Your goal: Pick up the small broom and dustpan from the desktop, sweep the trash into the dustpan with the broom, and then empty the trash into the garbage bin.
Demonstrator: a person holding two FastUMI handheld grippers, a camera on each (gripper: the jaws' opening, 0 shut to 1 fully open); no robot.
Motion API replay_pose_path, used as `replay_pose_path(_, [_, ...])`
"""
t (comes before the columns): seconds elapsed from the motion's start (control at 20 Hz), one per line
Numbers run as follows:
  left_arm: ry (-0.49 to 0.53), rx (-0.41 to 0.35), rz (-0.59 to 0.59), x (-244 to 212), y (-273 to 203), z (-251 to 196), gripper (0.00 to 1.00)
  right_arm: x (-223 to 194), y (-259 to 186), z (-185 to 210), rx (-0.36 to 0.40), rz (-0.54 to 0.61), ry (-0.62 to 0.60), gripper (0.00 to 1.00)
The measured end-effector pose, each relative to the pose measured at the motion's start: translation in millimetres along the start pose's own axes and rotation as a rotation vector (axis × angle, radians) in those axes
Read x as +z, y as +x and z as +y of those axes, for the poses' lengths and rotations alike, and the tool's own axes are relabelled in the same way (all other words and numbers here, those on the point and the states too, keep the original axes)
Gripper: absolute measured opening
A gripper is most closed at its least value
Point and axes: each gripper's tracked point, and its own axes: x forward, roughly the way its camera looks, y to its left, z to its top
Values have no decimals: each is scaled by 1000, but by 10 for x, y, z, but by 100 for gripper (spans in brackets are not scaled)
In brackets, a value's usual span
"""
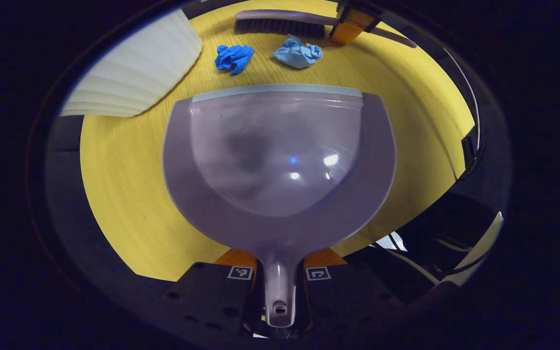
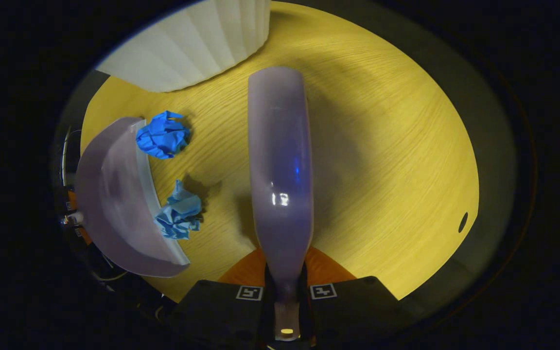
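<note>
Left gripper view: the left gripper [image 1: 280, 279] has its fingers clamped on the stem of the dustpan [image 1: 280, 165], one on each side. The pan's pale front lip faces away from the camera, over the yellow wood-grain surface [image 1: 124, 194]. Just beyond the lip lie two crumpled paper wads, a dark blue wad [image 1: 234, 58] to the left and a light blue wad [image 1: 298, 52] to the right, apart from each other. Past them the broom [image 1: 285, 23] lies crosswise, bristles toward the wads. The right gripper [image 1: 350, 24] grips its handle (orange fingers visible). A white ribbed garbage bin [image 1: 139, 73] stands at the upper left, beside the dark blue wad.

Right gripper view: the right gripper [image 2: 286, 291] is closed on the broom [image 2: 280, 160] handle, fingers pressed to both sides; the broom's back runs straight ahead. To its left, the light blue wad [image 2: 179, 218] touches the dustpan [image 2: 114, 204] lip; the dark blue wad [image 2: 163, 135] sits at the lip's far end. The bin [image 2: 197, 39] stands beyond. Nothing lies between the broom and the wads. The surface [image 2: 396, 170] right of the broom has a small dark hole [image 2: 463, 222] near its edge.
</note>
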Motion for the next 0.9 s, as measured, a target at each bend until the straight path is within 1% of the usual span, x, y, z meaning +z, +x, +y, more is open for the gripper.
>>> replay_pose_path(0.05, [6, 0, 0, -14, 2, 10, 23, 14, -1, 43, 5, 3, -25, 20])
replay_pose_path(0.2, [35, 7, 1, -54, 44, 52, 23, -44, -16, 273, 54, 42, -83, 20])
replay_pose_path(0.25, [42, 10, 1, -71, 54, 60, 23, -78, -33, 389, 88, 61, -94, 20])
replay_pose_path(0.45, [79, 21, 6, -98, 77, 95, 23, -157, -100, 686, 164, 111, -203, 20])
replay_pose_path(0.55, [101, 34, 16, -165, 174, 100, 23, -150, -106, 679, 191, 128, -242, 21])
replay_pose_path(0.6, [101, 30, 6, -212, 134, 52, 23, -174, -143, 712, 219, 138, -248, 21])
replay_pose_path(0.7, [104, 24, -4, -225, 91, 54, 24, -210, -199, 777, 300, 162, -271, 21])
replay_pose_path(0.8, [142, 33, -23, -271, 122, 63, 23, -252, -272, 795, 377, 202, -315, 21])
replay_pose_path(0.85, [149, 35, -23, -313, 159, 32, 23, -245, -308, 814, 419, 213, -324, 21])
replay_pose_path(0.9, [150, 36, -30, -313, 164, 19, 23, -230, -350, 833, 464, 212, -309, 21])
